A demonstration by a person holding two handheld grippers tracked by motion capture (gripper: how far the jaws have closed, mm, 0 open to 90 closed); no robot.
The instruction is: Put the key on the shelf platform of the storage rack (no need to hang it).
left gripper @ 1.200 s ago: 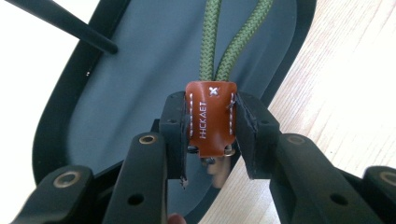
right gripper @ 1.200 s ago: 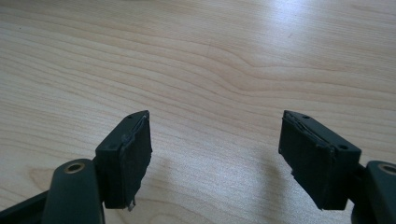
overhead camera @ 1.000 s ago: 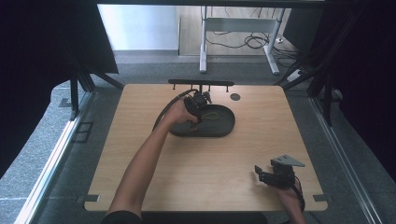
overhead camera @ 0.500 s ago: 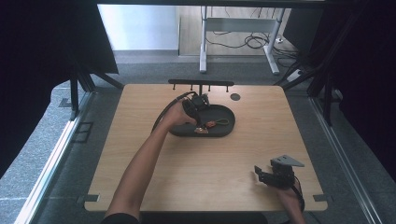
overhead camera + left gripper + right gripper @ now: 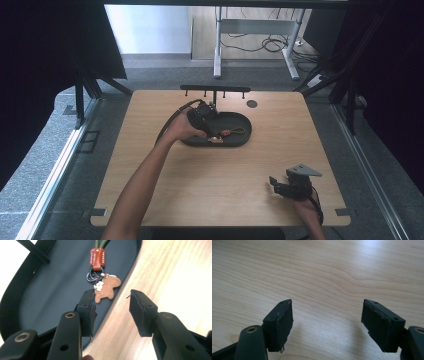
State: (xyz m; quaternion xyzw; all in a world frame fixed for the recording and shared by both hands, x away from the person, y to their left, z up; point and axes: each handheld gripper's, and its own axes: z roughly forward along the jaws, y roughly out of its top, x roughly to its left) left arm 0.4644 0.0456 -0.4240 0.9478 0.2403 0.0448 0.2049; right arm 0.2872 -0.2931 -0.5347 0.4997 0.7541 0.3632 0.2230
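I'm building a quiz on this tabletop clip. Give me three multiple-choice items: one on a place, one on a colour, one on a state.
1. Where does the keychain lie?
A. In the dark oval tray
B. On the bare table
C. Between the right gripper's jaws

2. What colour is the animal-shaped charm?
A. Blue
B. Tan brown
C. White

3. How does the left gripper stand?
A. Clamped on the charm
B. Open, nothing between its jaws
C. Clamped on the tray's rim

Key:
1 A: the keychain rests on the floor of the tray, near its edge.
2 B: the charm is tan brown leather.
3 B: the left gripper has just been opening its jaws, and they stand apart above the tray's edge and the table, with the charm beyond their tips. The right gripper is open too.
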